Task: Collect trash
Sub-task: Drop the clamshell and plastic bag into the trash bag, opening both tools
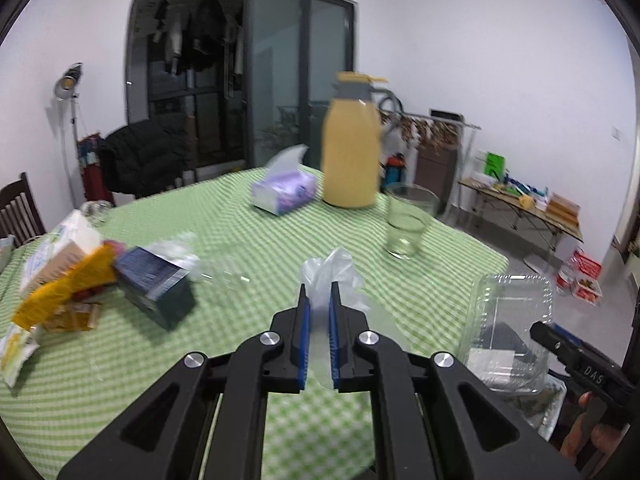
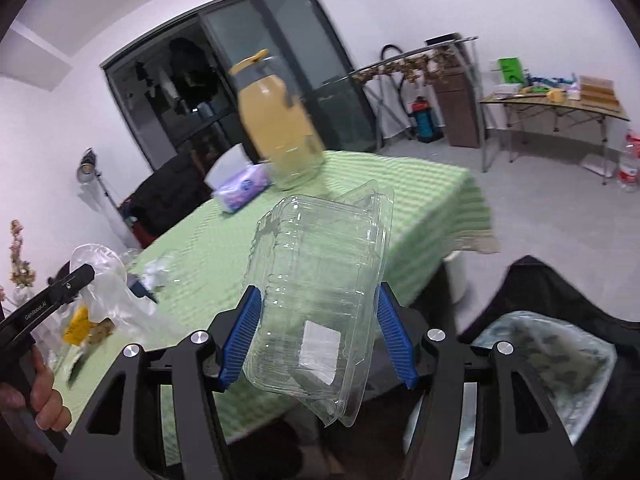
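While the left gripper (image 1: 319,294) pinches a crumpled clear plastic bag (image 1: 332,276) above the green checked table (image 1: 224,232), the right gripper (image 2: 316,300) clamps an empty clear clamshell container (image 2: 320,280) off the table's edge. An empty glass (image 1: 406,224) stands at two o'clock of the bag, a yellow jug (image 1: 351,148) behind it at twelve.

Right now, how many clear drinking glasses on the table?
2 visible. One drinking glass stands right of the yellow jug; a second glass sits at the far left table edge, blurred. Others may be hidden behind the trash pile.
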A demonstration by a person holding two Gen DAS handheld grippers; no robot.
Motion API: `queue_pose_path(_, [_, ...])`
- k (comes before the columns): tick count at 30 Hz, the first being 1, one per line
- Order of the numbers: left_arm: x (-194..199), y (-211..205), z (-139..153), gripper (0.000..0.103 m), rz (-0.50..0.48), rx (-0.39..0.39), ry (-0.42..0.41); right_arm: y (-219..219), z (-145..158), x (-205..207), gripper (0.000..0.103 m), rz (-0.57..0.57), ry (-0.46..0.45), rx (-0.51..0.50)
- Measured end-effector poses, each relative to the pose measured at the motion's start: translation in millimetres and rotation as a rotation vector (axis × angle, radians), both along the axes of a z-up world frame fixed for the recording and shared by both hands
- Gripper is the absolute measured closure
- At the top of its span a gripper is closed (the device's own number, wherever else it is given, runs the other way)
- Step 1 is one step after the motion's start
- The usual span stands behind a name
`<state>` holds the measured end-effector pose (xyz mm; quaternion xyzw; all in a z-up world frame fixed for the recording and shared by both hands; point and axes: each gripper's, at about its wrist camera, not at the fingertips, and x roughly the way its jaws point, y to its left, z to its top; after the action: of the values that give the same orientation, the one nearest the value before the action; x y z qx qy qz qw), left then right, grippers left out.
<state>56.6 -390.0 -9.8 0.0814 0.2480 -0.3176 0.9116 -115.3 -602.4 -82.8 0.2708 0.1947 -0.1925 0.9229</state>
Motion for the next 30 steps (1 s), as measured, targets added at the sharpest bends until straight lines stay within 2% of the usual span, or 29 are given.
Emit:
queue_pose_path(10, [-35.3, -78.8, -31.6, 0.097, -0.188, 0.049, 0.071, -44.3, -45.7, -63.2, 0.046, -0.18, 0.097, 0.051])
queue_pose_path(14, [-56.1, -108.9, -45.9, 0.097, -0.266, 0.074, 0.088, -61.8, -71.3, -78.5, 0.045, -0.27, 0.21, 0.087])
queue_pose_path(19, [-82.2, -145.0, -72.1, 0.097, -0.355, 0.141, 0.11, -76.2, -104.4, -90.8, 0.045, -0.33, 0.284, 0.177])
queue_pose_path(23, [-98.3, -169.3, -93.3, 0.097, -0.413, 0.185, 0.13, -80.6, -123.5, -94.7, 0.045, -0.364, 0.342, 0.208])
queue_pose_path(27, [-117.0, -195.2, -122.1, 0.097, -0.487, 0.265, 0.138, -83.9, -139.5, -103.2, 0.042, -0.398, 0.391, 0.256])
queue_pose_path(30, [-120.2, -211.0, -149.5, 0.097, -0.522, 0.327, 0.192, -85.0, -145.5, -109.6, 0.042, -0.441, 0.426, 0.257])
